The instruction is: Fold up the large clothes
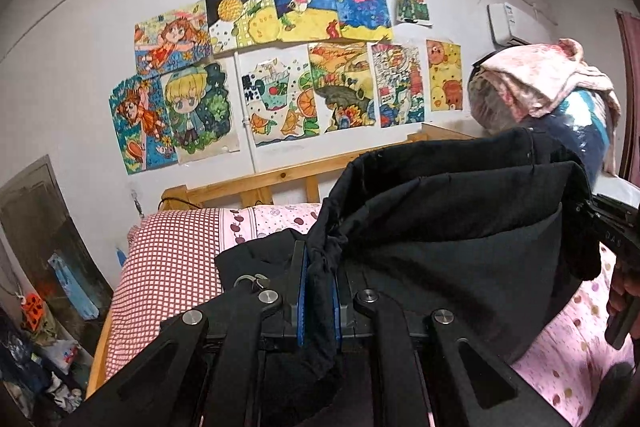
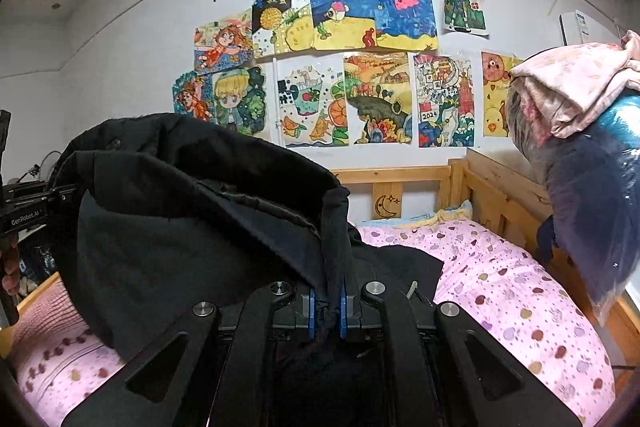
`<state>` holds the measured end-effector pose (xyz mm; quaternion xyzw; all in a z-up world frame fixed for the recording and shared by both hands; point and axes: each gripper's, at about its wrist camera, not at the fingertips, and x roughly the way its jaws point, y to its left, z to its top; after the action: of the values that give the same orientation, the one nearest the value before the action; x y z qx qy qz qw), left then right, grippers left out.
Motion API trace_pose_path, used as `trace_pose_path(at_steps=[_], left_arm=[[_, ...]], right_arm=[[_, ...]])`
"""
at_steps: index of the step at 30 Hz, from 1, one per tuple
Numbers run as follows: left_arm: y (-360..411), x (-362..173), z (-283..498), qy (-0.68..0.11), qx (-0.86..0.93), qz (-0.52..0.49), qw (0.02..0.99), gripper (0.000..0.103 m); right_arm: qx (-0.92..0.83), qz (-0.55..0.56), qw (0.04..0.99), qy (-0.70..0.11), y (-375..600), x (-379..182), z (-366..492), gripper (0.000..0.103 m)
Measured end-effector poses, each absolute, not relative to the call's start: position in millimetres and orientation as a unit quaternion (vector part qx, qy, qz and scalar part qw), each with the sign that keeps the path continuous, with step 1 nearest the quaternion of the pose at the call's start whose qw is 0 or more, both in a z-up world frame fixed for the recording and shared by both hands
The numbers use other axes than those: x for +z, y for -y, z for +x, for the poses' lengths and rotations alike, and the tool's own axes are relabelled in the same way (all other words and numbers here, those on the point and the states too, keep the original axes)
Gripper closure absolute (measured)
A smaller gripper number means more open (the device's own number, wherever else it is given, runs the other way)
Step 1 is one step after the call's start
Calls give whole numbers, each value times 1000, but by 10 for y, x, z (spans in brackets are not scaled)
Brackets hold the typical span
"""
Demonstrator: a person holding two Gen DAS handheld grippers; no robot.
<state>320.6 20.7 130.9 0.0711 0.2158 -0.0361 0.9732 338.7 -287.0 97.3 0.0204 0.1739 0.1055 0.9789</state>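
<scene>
Over pink bed: left gripper, right gripper both clamped on black garment. Could slip free if bunched edges pull out.

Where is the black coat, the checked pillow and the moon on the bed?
black coat (image 1: 460, 219): left wrist view, on its lifted middle fabric.
checked pillow (image 1: 168, 267): left wrist view, on its red-and-white top.
moon carving (image 2: 383, 206): right wrist view, on the crescent in the wooden headboard.
</scene>
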Motion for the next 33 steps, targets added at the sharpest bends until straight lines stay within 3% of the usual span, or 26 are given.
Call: trace_pose_path(at_steps=[19, 33], left_arm=[[-374, 812, 4575, -255, 3, 45, 966, 94], [-502, 309, 5106, -295, 21, 15, 955, 93]], right_arm=[[62, -35, 975, -210, 2593, 463, 4727, 96], [56, -46, 967, -244, 2415, 32, 5228, 95]])
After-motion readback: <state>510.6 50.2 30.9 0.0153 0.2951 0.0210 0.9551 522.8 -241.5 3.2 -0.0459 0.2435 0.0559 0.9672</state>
